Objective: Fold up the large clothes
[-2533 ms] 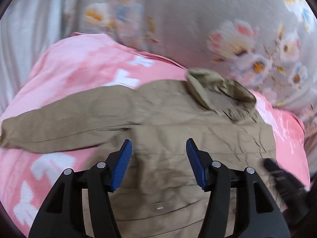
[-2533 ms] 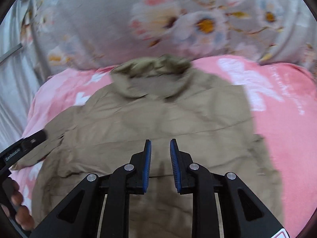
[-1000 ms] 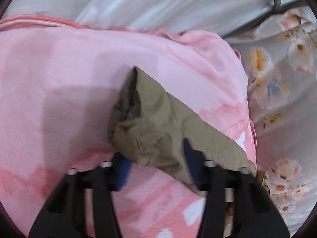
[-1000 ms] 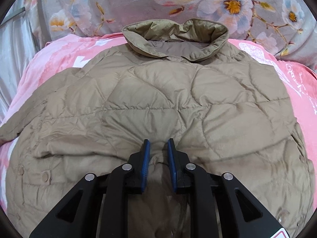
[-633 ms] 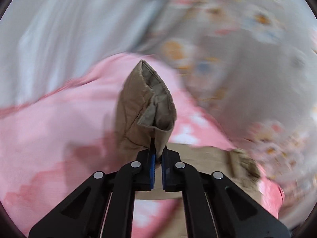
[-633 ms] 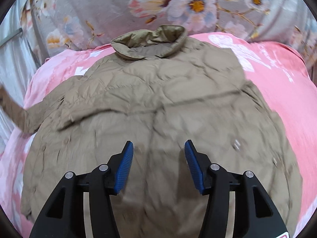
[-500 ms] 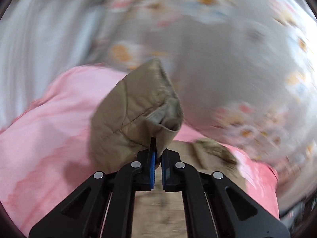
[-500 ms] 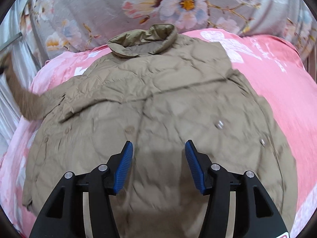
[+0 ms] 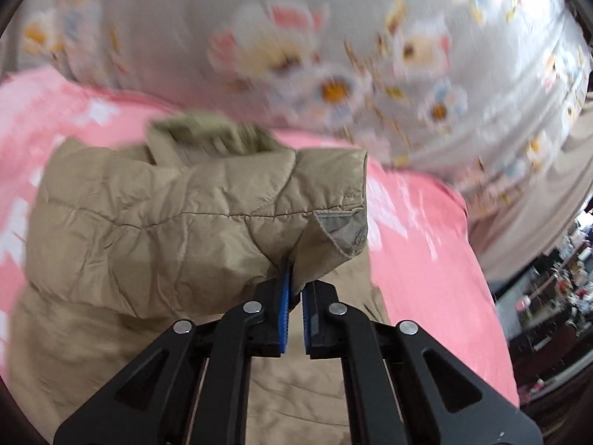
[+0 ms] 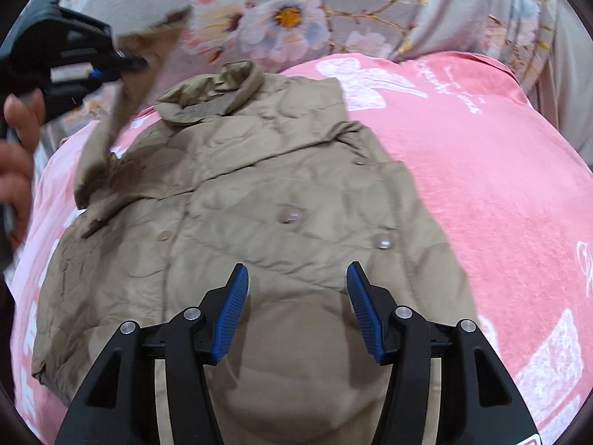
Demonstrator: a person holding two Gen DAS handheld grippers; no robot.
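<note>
DONE: right side of tan jacket (image 10: 237, 200) folded in | NOW: left gripper (image 9: 294, 304) pinches sleeve cuff (image 9: 333, 222), jaws easing apart, sleeve lifted over jacket | right gripper (image 10: 296, 296) released, empty, above hem | LEFT: lay sleeve, fold body on pink blanket (image 10: 481, 185)

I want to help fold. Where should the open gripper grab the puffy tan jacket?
Probably the jacket's loose right edge beside the snap: that edge lies free on the pink blanket. The right gripper could come in from the right, jaws straddling the edge.
</note>
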